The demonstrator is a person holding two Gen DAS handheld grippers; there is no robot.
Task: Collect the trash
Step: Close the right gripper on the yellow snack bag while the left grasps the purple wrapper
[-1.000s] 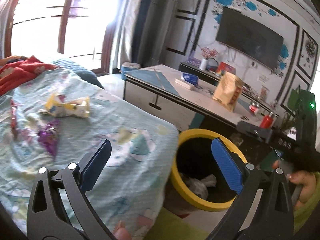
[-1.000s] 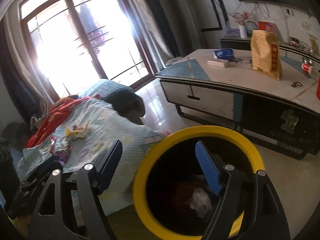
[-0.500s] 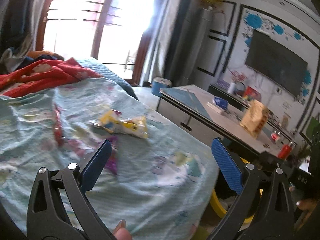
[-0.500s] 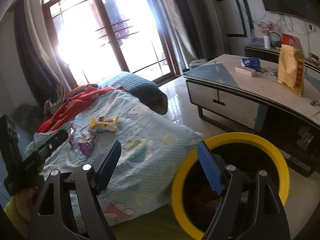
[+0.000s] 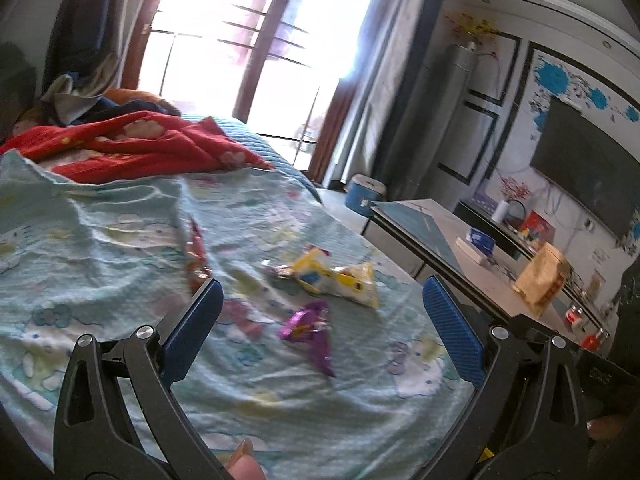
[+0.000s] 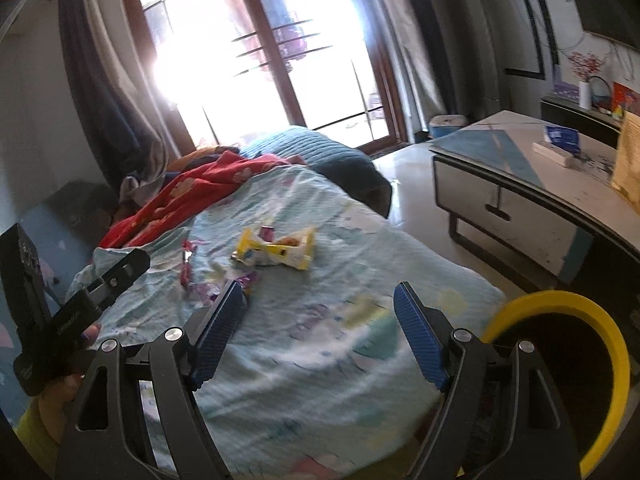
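A yellow wrapper [image 5: 336, 280] lies on the light blue bedspread [image 5: 120, 248], with a purple wrapper [image 5: 310, 330] just in front of it and a red wrapper [image 5: 196, 256] to its left. My left gripper [image 5: 320, 316] is open and empty, held above the bed with the purple wrapper between its fingers in view. My right gripper [image 6: 320, 316] is open and empty over the bed. In the right wrist view the yellow wrapper [image 6: 276, 250], purple wrapper [image 6: 244, 282] and red wrapper [image 6: 186, 268] lie ahead. The yellow-rimmed bin [image 6: 612, 344] stands at the bed's right edge.
A red blanket [image 5: 132, 148] is bunched at the bed's far end. A low TV cabinet [image 6: 520, 200] carrying a brown paper bag [image 5: 542, 280] and small items stands right of the bed. A blue container [image 5: 366, 198] sits on the floor by the window.
Both grippers have swung left, away from the bin and toward the wrappers on the bed. The bin has left the left wrist view and slid to the right edge of the right wrist view.
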